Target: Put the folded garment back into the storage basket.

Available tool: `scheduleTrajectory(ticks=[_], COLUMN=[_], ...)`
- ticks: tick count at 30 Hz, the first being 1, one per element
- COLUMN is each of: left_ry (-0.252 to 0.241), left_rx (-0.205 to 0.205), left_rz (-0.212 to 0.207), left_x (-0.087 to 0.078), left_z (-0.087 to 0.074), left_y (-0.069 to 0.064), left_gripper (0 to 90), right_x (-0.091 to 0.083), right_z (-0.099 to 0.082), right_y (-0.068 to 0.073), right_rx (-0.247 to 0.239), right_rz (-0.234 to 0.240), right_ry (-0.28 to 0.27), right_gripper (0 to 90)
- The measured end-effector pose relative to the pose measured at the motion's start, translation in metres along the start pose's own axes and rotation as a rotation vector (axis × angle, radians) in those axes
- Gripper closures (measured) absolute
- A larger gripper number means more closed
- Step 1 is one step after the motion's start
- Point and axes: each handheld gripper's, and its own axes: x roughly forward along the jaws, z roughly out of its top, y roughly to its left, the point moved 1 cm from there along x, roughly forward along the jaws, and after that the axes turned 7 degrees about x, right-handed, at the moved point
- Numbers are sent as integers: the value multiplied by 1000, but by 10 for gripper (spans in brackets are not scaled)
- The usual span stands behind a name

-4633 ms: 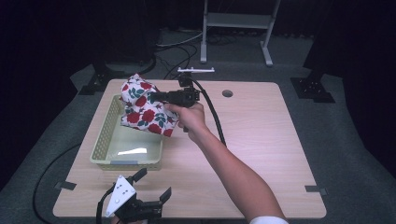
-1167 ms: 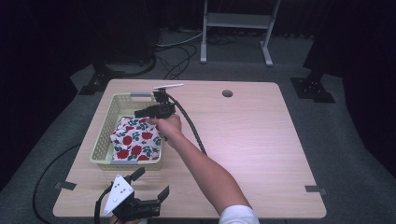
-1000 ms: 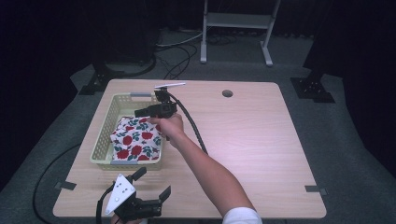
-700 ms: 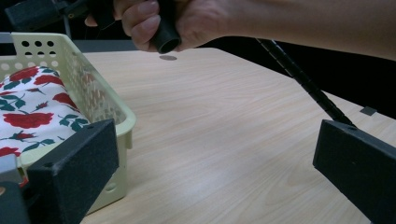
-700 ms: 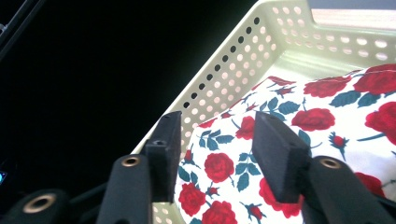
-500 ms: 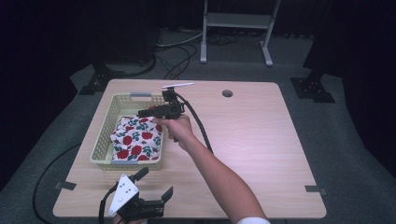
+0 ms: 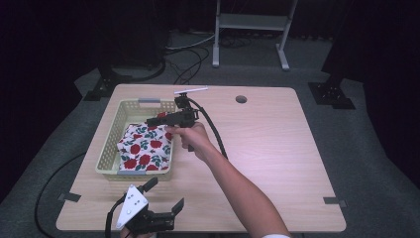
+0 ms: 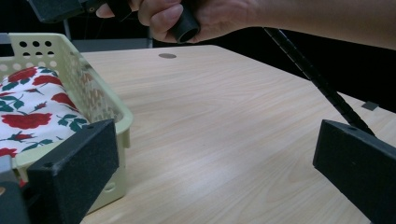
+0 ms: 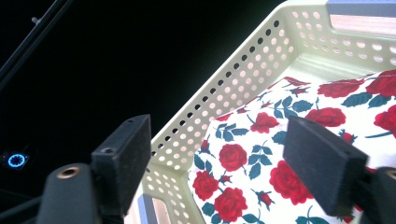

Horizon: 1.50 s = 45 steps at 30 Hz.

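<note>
Right tool [image 7: 154,120] jaws just opened, empty — left tool [image 7: 163,195] agape.

- Your right tongs [image 7: 154,120] are hovering over the far end of the pale yellow basket [image 7: 108,157], their jaws having just been opening with nothing between them.
- The rose-print cloth [image 7: 146,148] is lying folded inside the basket.
- Your left tongs [image 7: 159,198] are resting open at the bench's [image 7: 277,148] near edge.

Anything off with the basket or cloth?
Nothing stands out. The rose-print cloth lies folded inside the basket, nothing hanging over the rim. The right gripper is above it, jaws just opened, nothing between them.
</note>
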Motion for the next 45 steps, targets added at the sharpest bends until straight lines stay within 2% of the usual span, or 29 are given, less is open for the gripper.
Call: scheduleTrajectory(ticks=[4,10,19,27,36,45], left_ry=[-1,0,-2,0,3,2], left_rx=[-1,-3,-4,-2,5,5], left_rz=[-3,0,-5,0,2,4], left_x=[0,-1,-1,-1,-1,-1], left_z=[0,0,0,0,-1,-1], left_y=[0,1,0,1,0,0], left_gripper=[0,0,0,0,0,0], right_x=[-4,-10,-22,-36,-52,-59], right_z=[0,0,-3,-5,-11,-15], right_y=[0,-1,-3,-7,-12,-17], right_rx=[-13,-18,-29,-19,-18,-16], right_rz=[14,10,28,41,36,38], right_ry=[15,25,31,23,19,22], right_gripper=[172,117,110,109,109,109])
